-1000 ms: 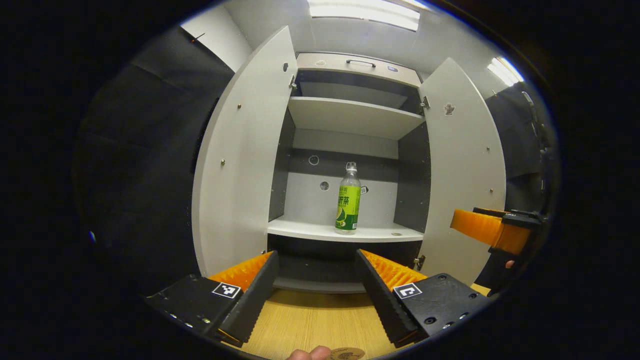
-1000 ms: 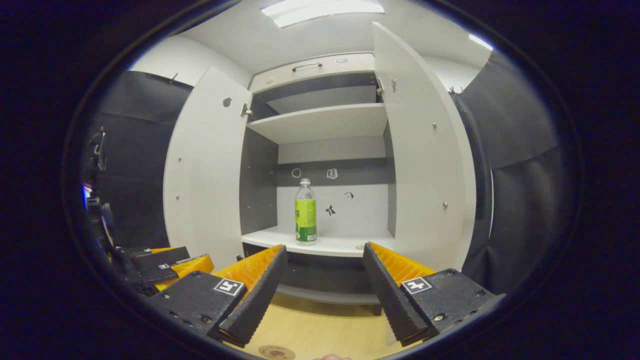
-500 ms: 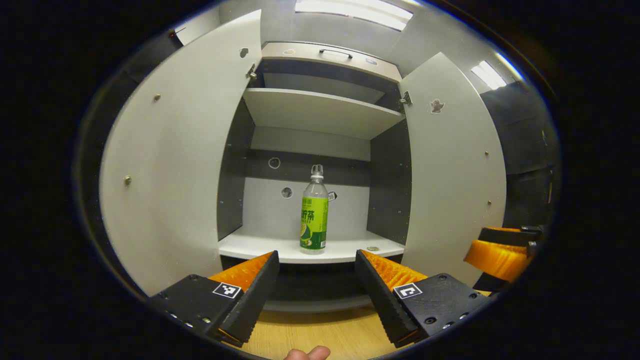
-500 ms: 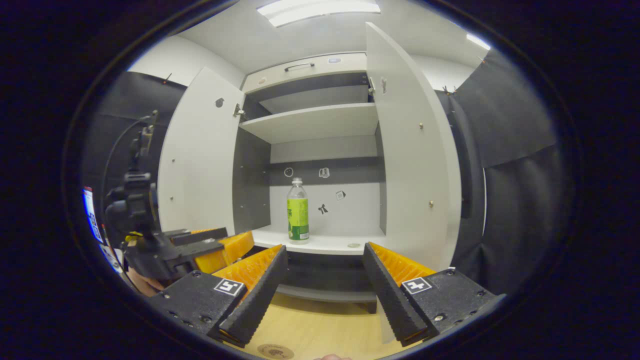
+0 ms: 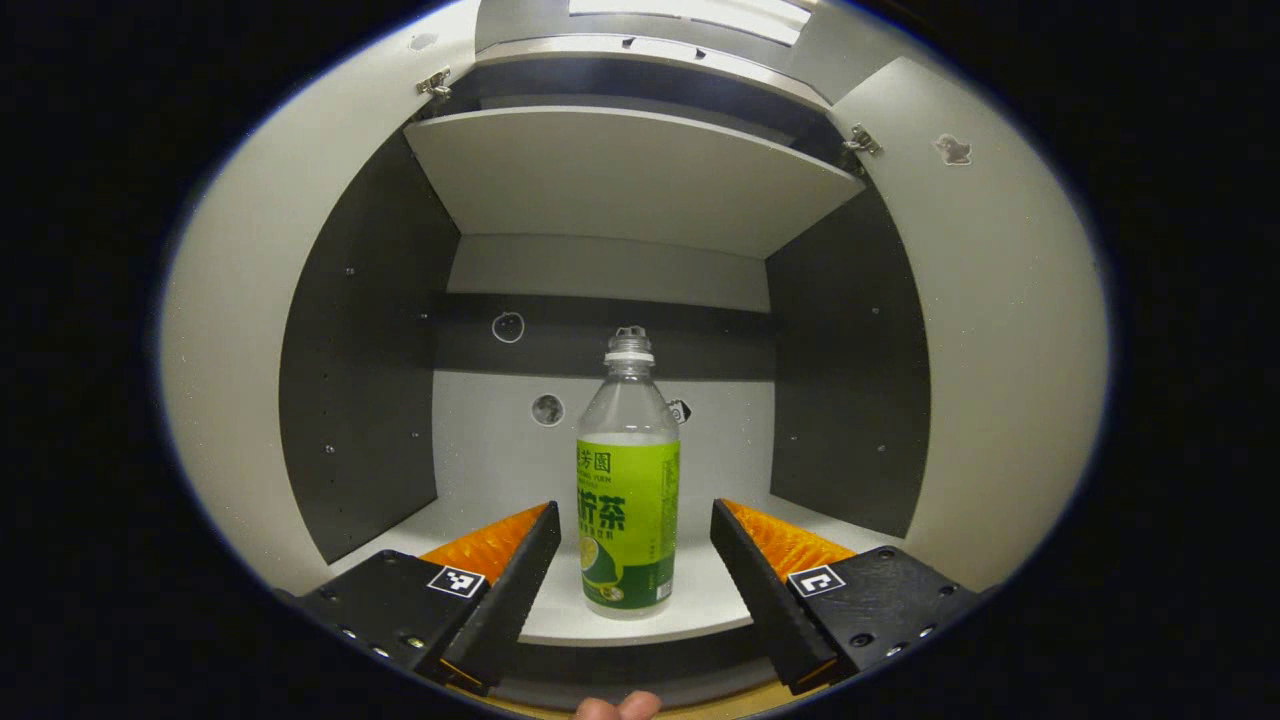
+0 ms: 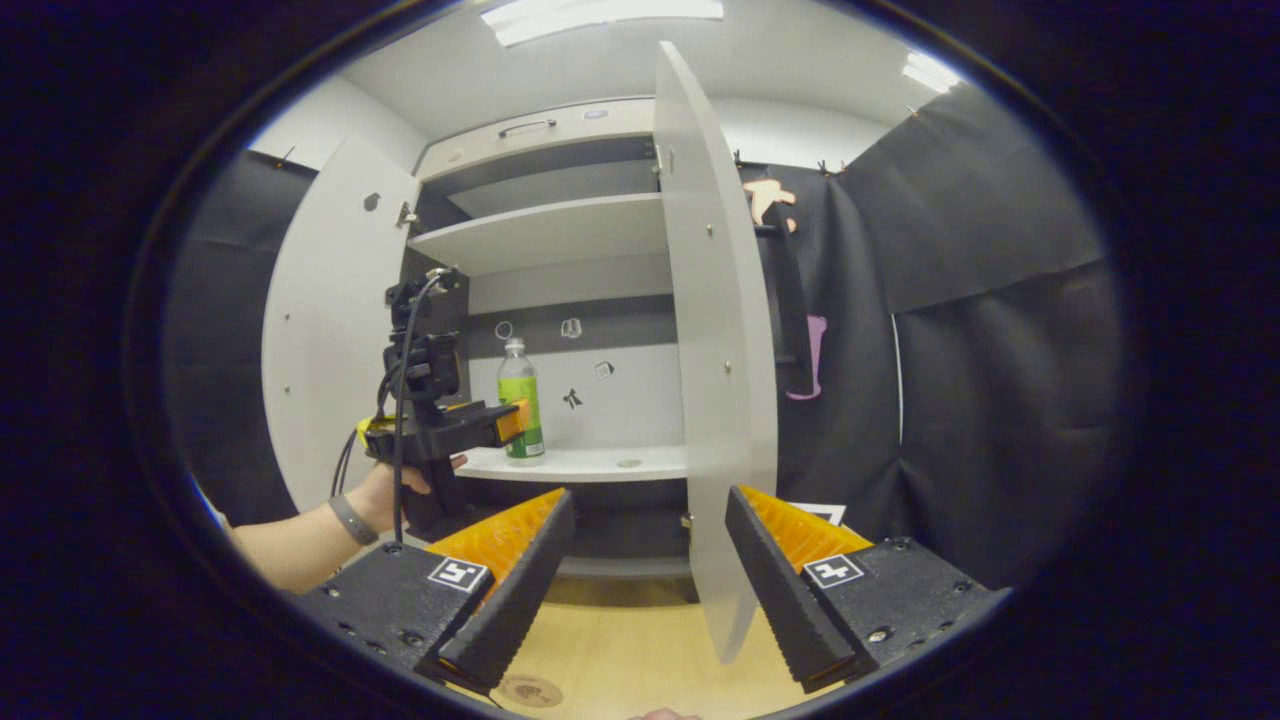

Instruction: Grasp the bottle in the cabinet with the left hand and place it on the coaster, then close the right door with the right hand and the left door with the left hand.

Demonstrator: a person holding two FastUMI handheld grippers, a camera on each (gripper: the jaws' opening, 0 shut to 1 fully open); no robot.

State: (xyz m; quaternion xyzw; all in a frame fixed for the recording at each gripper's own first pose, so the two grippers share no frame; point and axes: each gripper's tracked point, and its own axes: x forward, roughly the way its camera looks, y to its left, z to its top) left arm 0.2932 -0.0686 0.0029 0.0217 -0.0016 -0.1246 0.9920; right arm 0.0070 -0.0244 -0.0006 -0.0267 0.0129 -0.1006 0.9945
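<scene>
Light wood worktop under the right hand-held gripper, white cabinet ahead of it, black cloth walls on both sides, ceiling light panels overhead. Cabinet interior: dark grey side panels, pale back, one upper shelf and one lower shelf.

Counts: one bottle, one coaster, two doors, both open, two hand-held grippers.

Bottle: clear, green label, white cap, upright on the lower shelf. It sits dead ahead of the left hand-held gripper, in line with the gap between the spread fingers, not touched by either finger. In the right gripper view the left hand-held gripper is held up at the shelf front by a hand with a wristband, cable trailing down, orange finger tips just in front of the bottle.

Right hand-held gripper: fingers spread, holding nothing, low over the worktop. The right door stands edge-on straight ahead of it, lower corner between the fingers; whether it touches, cannot tell. Left door swung out ahead-left.

Coaster lies on the worktop just below the right hand-held gripper's left finger. Small round disc on the lower shelf, right of the bottle. Fingertip at the bottom edge of the left gripper view.
</scene>
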